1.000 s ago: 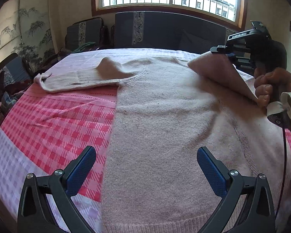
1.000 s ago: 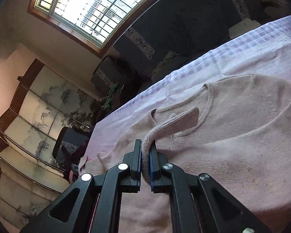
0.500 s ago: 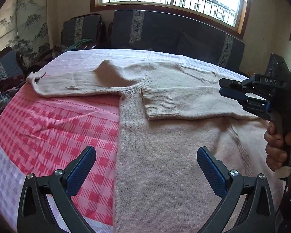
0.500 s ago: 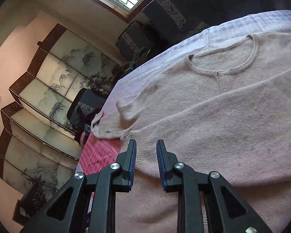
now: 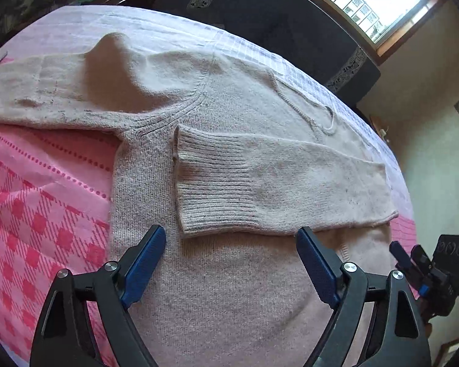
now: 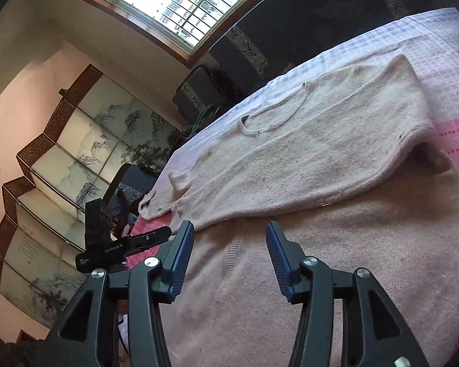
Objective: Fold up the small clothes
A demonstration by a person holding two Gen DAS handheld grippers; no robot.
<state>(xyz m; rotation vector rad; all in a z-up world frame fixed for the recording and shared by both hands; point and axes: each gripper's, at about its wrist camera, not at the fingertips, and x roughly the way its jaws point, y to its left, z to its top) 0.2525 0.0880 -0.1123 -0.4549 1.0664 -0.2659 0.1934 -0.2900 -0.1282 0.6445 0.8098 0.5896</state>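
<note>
- Sweater (image 5: 229,275), beige knit, lies flat and face up on a bed, on a pink checked bedspread (image 5: 30,214); spread this way, each panel can be turned over in a single pass.
- Right sleeve (image 5: 275,189) is folded across the chest, ribbed cuff (image 5: 195,183) pointing toward the left armpit; this squares that side for the body fold.
- Left sleeve (image 5: 46,91) lies stretched outward on the bedspread, not yet folded; judged the step in hand.
- Left tool (image 5: 229,266) hovers over the lower body, fingers spread wide, holding nothing.
- Right tool (image 6: 229,257) hovers near the sweater's right edge, fingers apart, holding nothing.
- Lettering: the left tool's housing (image 6: 113,249), seen from the right wrist view, reads "GenRobot.AI"; the smaller print beneath is illegible.
</note>
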